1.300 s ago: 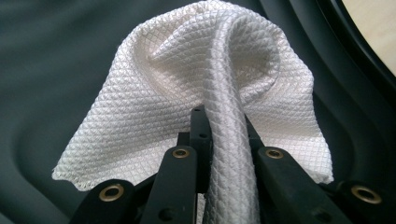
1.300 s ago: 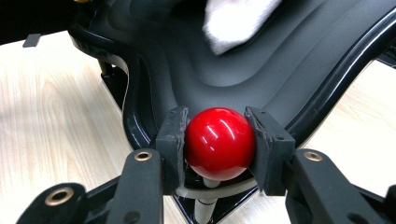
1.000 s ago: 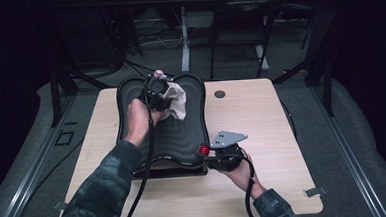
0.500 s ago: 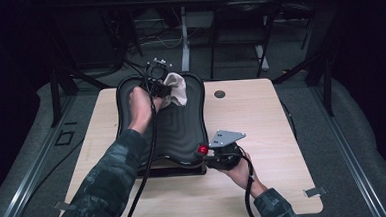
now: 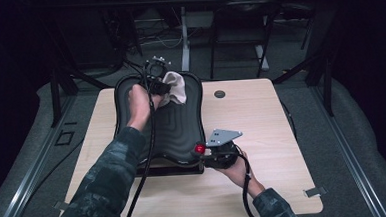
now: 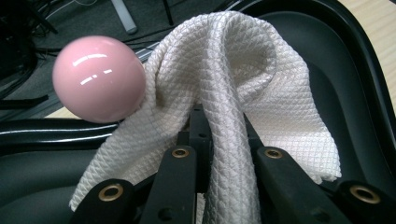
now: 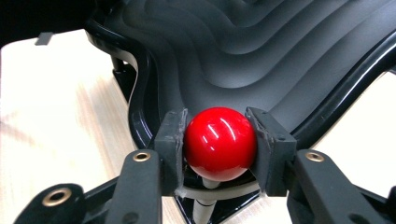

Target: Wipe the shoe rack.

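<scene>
Since the earlier frames, the left tool (image 5: pixel 155 83) w/ its cloth (image 5: pixel 175 87) is seen shifted from mid-tray toward the far rim of the black tray (image 5: pixel 182 129), approx. at the top edge; the cloth is carried along. The right tool (image 5: pixel 211 155) is seen at the same spot at the tray's near right corner, and its jaws have just been opening a little, w/ the red ball (image 5: pixel 199 148) between them.

In the left gripper view the jaws are closed tight on a fold of the white waffle-weave cloth (image 6: pixel 243 93), which is draped over and down between them. A pink ball (image 6: pixel 99 78) is seen just beside the cloth, at upper left, touching or nearly touching it; which cannot be told. The tray's black rim (image 6: pixel 364 42) is curved behind.

In the right gripper view the red ball (image 7: pixel 220 142) is seated between the two pads (image 7: pixel 170 140), on a thin post at the tray's corner; both pads are seen against its sides. The ridged black tray surface (image 7: pixel 261 42) is spread beyond, w/ the pale wood table (image 7: pixel 60 107) at either side.

No brand, label or writing can be read anywhere.
</scene>
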Tool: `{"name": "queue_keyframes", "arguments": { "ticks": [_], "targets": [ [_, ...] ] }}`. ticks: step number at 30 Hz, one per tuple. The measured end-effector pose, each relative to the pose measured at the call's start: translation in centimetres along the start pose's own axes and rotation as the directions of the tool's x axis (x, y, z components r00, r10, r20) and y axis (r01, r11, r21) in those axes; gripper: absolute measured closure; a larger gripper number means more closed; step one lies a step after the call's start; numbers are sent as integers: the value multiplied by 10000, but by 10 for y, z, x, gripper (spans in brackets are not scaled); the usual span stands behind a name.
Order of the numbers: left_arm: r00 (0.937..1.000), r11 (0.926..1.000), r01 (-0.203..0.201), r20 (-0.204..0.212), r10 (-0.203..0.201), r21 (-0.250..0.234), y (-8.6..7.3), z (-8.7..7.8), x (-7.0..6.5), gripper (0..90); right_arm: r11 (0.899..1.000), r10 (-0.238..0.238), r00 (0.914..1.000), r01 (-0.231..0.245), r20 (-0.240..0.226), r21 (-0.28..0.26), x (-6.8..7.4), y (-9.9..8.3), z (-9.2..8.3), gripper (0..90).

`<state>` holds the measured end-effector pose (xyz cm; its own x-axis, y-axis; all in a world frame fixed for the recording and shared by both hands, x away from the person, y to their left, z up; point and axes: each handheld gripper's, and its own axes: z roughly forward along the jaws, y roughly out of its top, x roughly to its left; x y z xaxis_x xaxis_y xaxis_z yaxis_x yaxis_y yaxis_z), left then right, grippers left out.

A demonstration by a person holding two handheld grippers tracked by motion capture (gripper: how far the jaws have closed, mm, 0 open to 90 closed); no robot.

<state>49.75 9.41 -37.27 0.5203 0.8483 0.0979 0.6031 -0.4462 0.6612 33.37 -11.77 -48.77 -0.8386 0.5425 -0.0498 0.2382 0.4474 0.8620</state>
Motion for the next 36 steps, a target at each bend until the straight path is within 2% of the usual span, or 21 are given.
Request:
{"name": "queue_keyframes", "arguments": {
  "ticks": [3,5,8,10,13,16,24,26,31,36],
  "targets": [
    [10000,10000,-36,86,36,5,-3,-1,0,828,9999,139,9998,-139,169,34,1,1,-5,487],
    [9998,9999,-135,126,135,60,-5,-1,-2,828,9998,215,9988,-215,435,-3,0,1,-10,498],
    [9995,9996,-244,193,241,123,-10,-2,-5,828,9991,430,9990,-429,159,-64,-2,-2,-11,549],
    [9993,9995,-251,285,246,178,-13,-3,-6,828,9993,367,9993,-367,64,-63,-1,-2,-10,587],
    [9987,9992,-306,413,295,261,-20,-4,-9,828,9994,335,9991,-336,252,68,1,-2,-11,594],
    [9982,9991,-334,500,321,243,-28,-6,-12,828,9992,405,9992,-404,64,-79,0,-3,-10,595],
    [9952,9992,-315,937,292,236,-49,-10,-20,828,9991,429,9989,-429,208,-26,1,-3,-10,595],
    [9932,9986,-436,1095,402,290,-56,-11,-23,828,9992,406,9990,-406,206,-22,1,-3,-10,595],
    [9902,9961,-841,1139,805,269,-72,-14,-34,828,9992,400,9990,-400,213,-18,1,-3,-10,595],
    [9865,9945,-1030,1302,998,184,-87,-17,-43,828,9992,401,9989,-401,228,1,1,-3,-10,595]
  ]
}}
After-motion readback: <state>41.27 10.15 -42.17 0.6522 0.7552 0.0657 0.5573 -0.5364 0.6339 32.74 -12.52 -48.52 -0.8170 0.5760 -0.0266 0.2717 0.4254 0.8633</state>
